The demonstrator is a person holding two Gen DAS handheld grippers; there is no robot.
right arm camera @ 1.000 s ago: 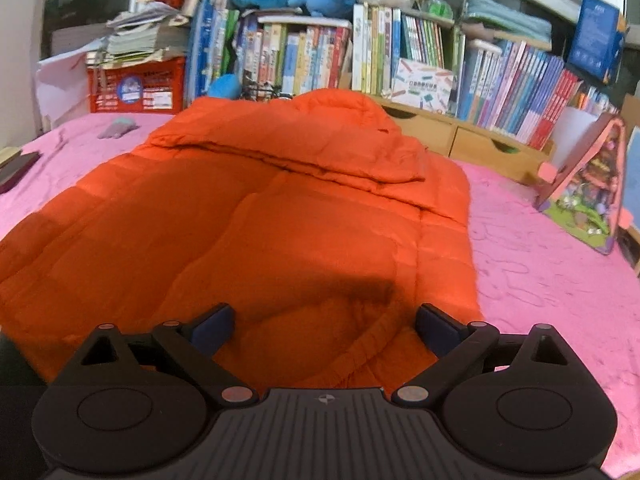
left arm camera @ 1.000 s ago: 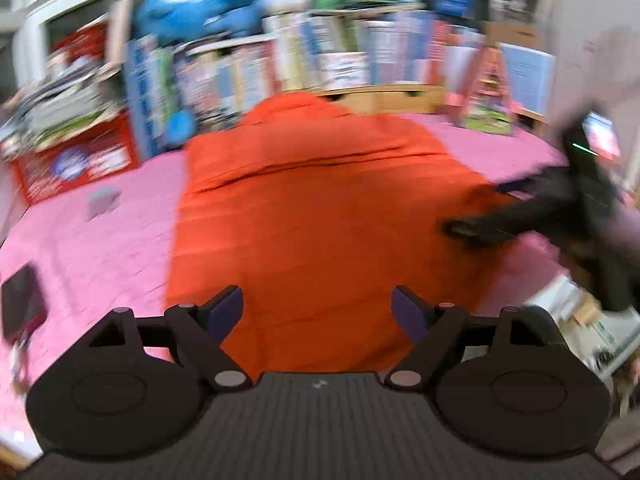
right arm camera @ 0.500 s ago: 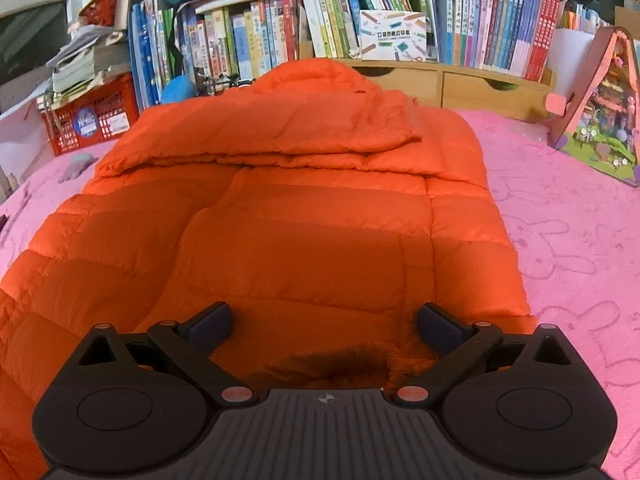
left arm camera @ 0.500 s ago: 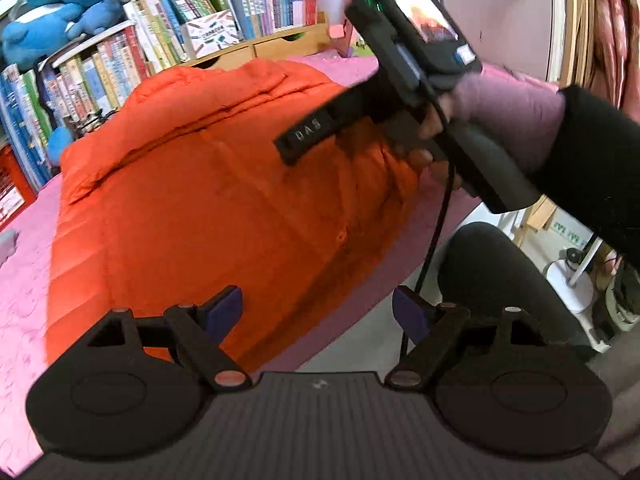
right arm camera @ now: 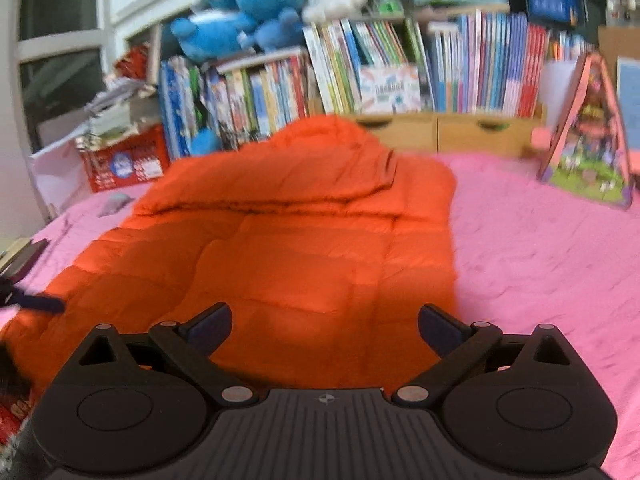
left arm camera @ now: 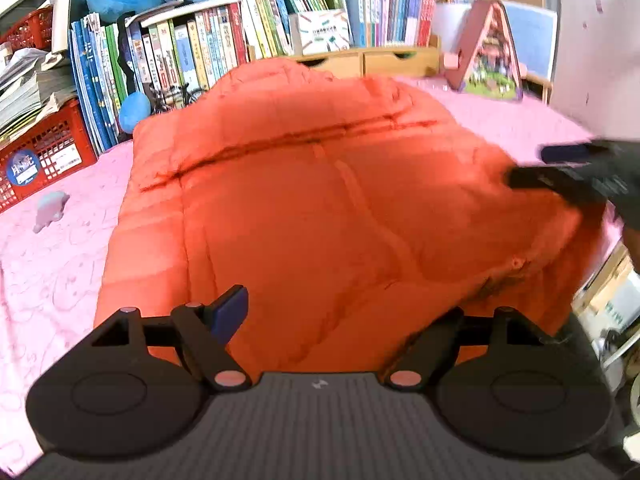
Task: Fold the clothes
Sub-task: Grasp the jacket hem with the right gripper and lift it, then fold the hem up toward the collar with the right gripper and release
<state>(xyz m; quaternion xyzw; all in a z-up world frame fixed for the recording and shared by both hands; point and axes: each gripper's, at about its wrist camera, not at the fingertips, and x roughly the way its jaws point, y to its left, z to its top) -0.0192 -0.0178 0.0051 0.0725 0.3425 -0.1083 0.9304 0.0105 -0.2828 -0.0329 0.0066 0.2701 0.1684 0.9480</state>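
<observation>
An orange puffer jacket lies flat on the pink bed cover, its collar toward the bookshelf. My left gripper sits low at the jacket's near hem. Its jaws are closing with the hem between them, and fabric covers the right pad. The pads are not pressing. In the right wrist view the jacket fills the middle. My right gripper is open over its near right corner, gripping nothing. The right gripper also shows at the jacket's right edge in the left wrist view.
Bookshelves with blue plush toys line the far side. A red crate stands at the back left and a toy house at the back right. A small grey toy lies on the cover. The bed's edge falls away at the right.
The left view has swung from the bed's right edge back onto the jacket, and its jaws have narrowed slightly. The right gripper has dropped from high in view to the jacket's right edge.
</observation>
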